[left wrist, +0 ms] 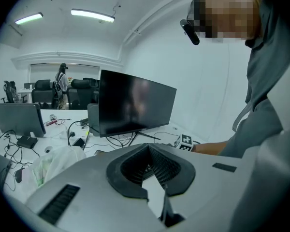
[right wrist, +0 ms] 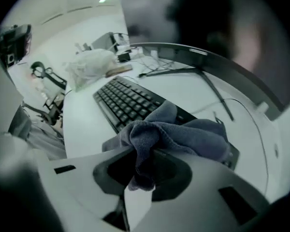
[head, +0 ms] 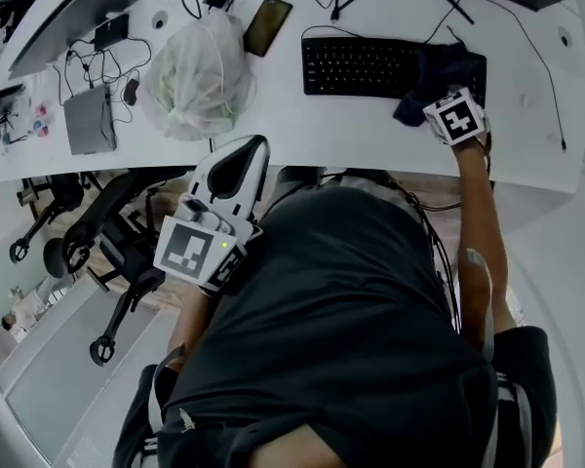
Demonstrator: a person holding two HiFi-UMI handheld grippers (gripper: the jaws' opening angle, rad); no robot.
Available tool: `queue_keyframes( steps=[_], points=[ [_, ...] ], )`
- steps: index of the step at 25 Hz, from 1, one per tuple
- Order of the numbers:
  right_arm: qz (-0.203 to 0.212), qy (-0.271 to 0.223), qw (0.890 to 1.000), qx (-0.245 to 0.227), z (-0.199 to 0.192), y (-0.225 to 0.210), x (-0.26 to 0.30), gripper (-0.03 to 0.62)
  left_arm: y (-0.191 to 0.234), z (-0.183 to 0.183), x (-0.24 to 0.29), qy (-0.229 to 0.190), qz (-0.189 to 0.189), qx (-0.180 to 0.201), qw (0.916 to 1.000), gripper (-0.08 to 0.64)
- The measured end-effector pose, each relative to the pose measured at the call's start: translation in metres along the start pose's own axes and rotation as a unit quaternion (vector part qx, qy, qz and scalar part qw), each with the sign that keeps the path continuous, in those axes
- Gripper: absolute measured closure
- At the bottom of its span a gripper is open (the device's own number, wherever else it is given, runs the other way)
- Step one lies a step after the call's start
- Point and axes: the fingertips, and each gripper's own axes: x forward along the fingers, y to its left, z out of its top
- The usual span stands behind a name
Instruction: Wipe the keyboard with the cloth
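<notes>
The black keyboard (head: 366, 66) lies on the white desk (head: 370, 135), also in the right gripper view (right wrist: 121, 100). A dark blue-grey cloth (head: 435, 74) is bunched over the keyboard's right end. My right gripper (head: 431, 96) is shut on the cloth (right wrist: 183, 134), a fold pinched between its jaws (right wrist: 144, 164), and it rests on the keys. My left gripper (head: 256, 146) is held near the person's body at the desk's front edge, away from the keyboard. Its jaws (left wrist: 152, 170) are shut with nothing in them.
A crumpled plastic bag (head: 195, 71) and a phone (head: 267, 25) lie left of the keyboard. A dark monitor (left wrist: 133, 105) stands behind, with cables around its stand. A laptop (head: 68, 22) and a grey box (head: 88, 120) sit far left. Office chairs (head: 107, 242) stand below the desk.
</notes>
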Motion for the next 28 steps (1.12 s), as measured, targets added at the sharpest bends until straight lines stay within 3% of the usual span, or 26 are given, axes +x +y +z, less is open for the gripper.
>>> queue_keyframes(
  steps=[2,6,10,13,16,19,22,26,28],
  points=[
    [0.009,0.009,1.000,-0.022,0.010,0.015,0.016,0.523,-0.006,0.000,0.001,0.006,-0.006,0.005,1.0000,0.558],
    [-0.002,-0.018,0.997,0.073,-0.013,-0.021,-0.002,0.523,-0.010,0.002,-0.001,0.002,-0.008,0.008,0.9999,0.558],
    [-0.099,0.026,0.982,0.157,-0.090,-0.100,-0.037,0.523,-0.005,-0.005,-0.004,0.002,-0.004,-0.001,1.0000,0.558],
    [-0.136,0.021,0.978,0.158,-0.088,-0.121,-0.053,0.523,-0.002,-0.005,-0.006,-0.002,0.001,-0.004,1.0000,0.558],
    [-0.118,-0.027,0.984,0.131,-0.036,-0.122,-0.043,0.523,-0.003,-0.006,-0.005,0.001,-0.001,-0.005,1.0000,0.558],
    [-0.107,-0.021,0.985,0.131,-0.012,-0.132,-0.021,0.522,-0.007,-0.006,-0.002,0.005,-0.007,0.005,0.9999,0.558],
    [-0.098,-0.003,0.986,0.138,-0.033,-0.113,-0.024,0.523,-0.004,-0.005,-0.004,0.005,0.000,0.003,1.0000,0.558],
    [-0.056,0.040,0.985,0.156,-0.099,-0.059,-0.027,0.523,0.008,-0.009,-0.006,0.004,0.009,-0.018,0.9998,0.558],
    [-0.056,0.033,0.985,0.161,-0.100,-0.061,-0.032,0.523,0.007,-0.011,-0.003,0.005,0.005,-0.015,0.9999,0.558]
  ],
)
